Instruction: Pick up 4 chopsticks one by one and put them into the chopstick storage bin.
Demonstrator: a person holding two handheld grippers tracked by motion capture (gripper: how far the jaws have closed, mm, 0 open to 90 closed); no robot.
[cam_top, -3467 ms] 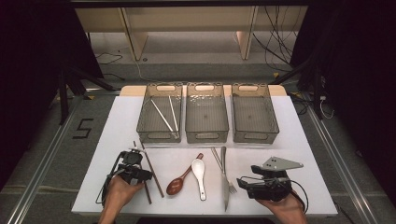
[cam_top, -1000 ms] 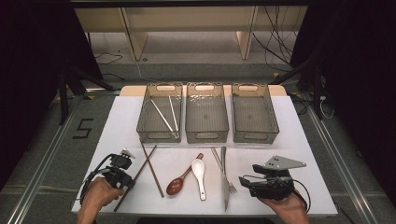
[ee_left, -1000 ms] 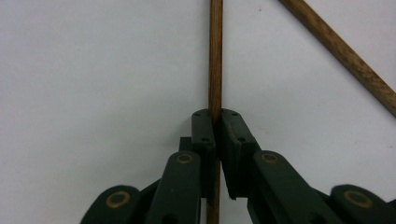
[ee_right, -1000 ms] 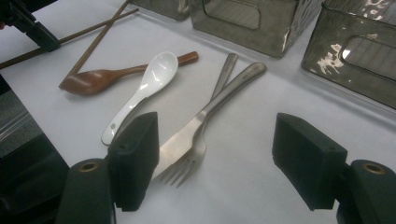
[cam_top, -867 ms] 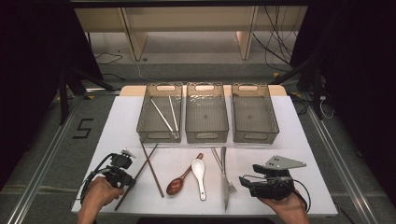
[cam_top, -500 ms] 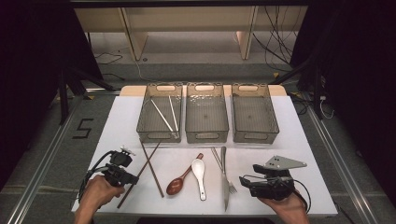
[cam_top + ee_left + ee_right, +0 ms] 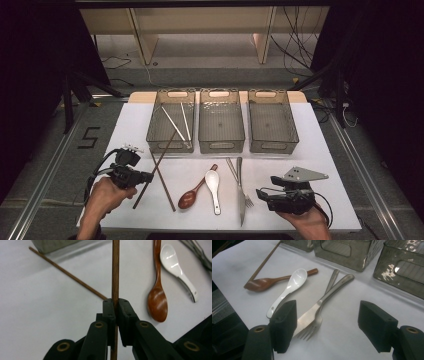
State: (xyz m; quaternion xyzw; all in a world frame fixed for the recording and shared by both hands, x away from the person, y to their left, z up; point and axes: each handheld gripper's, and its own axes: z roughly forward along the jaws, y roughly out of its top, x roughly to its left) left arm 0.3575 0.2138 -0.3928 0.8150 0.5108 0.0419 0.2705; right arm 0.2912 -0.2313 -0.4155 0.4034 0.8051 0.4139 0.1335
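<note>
Left gripper (image 7: 115, 315) clenched on thin brown wooden chopstick (image 7: 115, 270); second chopstick (image 7: 67, 275) flat beside. Right gripper (image 7: 327, 325) released above steel knife (image 7: 322, 302) and fork (image 7: 313, 326). Three grey bins (image 7: 221, 125), two spoons.

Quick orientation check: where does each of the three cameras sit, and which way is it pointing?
High view: above the table's near side, facing forward and down; both hands, left gripper, right gripper.
Left gripper view: along shut jaws clamping a wooden chopstick.
Right gripper view: between open jaws toward knife and fork.
All share the white spoon and wooden spoon.
</note>
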